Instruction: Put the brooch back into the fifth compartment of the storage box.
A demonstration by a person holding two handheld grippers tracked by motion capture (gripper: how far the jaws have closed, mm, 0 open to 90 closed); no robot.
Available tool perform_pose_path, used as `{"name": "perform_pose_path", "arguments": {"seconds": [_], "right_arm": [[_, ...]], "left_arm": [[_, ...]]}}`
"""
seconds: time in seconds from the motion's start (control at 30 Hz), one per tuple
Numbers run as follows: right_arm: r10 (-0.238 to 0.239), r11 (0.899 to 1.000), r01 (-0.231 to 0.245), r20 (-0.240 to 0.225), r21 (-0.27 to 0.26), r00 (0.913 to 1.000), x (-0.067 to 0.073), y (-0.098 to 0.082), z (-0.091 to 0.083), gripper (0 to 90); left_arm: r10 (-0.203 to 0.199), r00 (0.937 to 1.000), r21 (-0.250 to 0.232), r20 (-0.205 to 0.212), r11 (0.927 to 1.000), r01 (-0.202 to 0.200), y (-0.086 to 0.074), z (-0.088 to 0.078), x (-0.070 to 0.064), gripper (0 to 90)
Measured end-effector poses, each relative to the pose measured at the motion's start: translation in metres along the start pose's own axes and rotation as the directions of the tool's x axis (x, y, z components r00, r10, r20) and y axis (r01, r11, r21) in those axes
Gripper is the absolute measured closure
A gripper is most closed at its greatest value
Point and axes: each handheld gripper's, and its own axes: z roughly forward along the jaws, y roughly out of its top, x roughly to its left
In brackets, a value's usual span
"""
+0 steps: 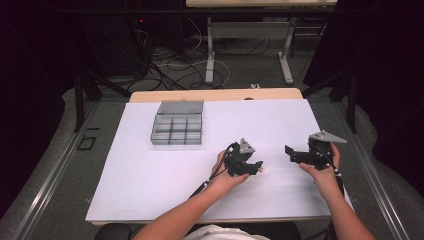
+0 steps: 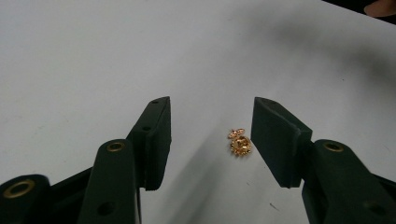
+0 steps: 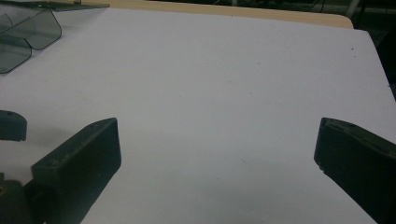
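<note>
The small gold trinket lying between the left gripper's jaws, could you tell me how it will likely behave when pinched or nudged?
The gold trinket looks tiny and thin, so it is probably very light and may skid on the smooth white sheet if nudged. It lies flat, so it seems unlikely to roll. Its lobed, shiny metal edge may slip from the left gripper, whose jaws stand open around it.

Overhead view; two close tabletop (image 1: 165, 175) views

**Open sheet, few obstacles**

The white sheet (image 1: 165, 175) covering the bench lies bare across its near left and far right. The grey compartment box (image 1: 177, 129), lid raised, blocks the far left. At centre, a small gold trinket (image 2: 239, 142) lies between the left gripper's (image 2: 210, 140) parted jaws. The right gripper (image 3: 217, 154), jaws wide, faces bare sheet.
</note>
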Motion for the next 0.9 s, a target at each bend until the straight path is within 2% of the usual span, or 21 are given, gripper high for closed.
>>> {"name": "perform_pose_path", "arguments": {"seconds": [0.27,0.47,0.63,0.9], "right_arm": [[0.003,1.000,-0.003,-0.004,0.004,1.0000,0.000,0.000,0.001,0.1],[0.004,1.000,-0.004,-0.007,0.006,1.0000,0.000,0.000,0.000,0.1],[0.002,1.000,-0.002,-0.005,0.002,1.0000,0.000,0.000,0.001,0.1],[-0.001,1.000,0.001,-0.005,0.003,1.0000,0.000,0.000,0.001,0.1]], "left_arm": [[0.006,0.9997,0.024,0.022,0.9997,-0.006,-0.001,0.012,-0.010,51.4],[-0.003,0.9995,0.042,0.031,0.9991,0.002,-0.003,0.017,-0.015,56.1],[0.004,0.9992,0.053,0.040,0.9985,-0.007,-0.004,0.020,-0.017,58.8],[0.021,0.9993,0.073,0.031,0.9970,-0.023,-0.006,0.023,-0.020,63.1]]}}
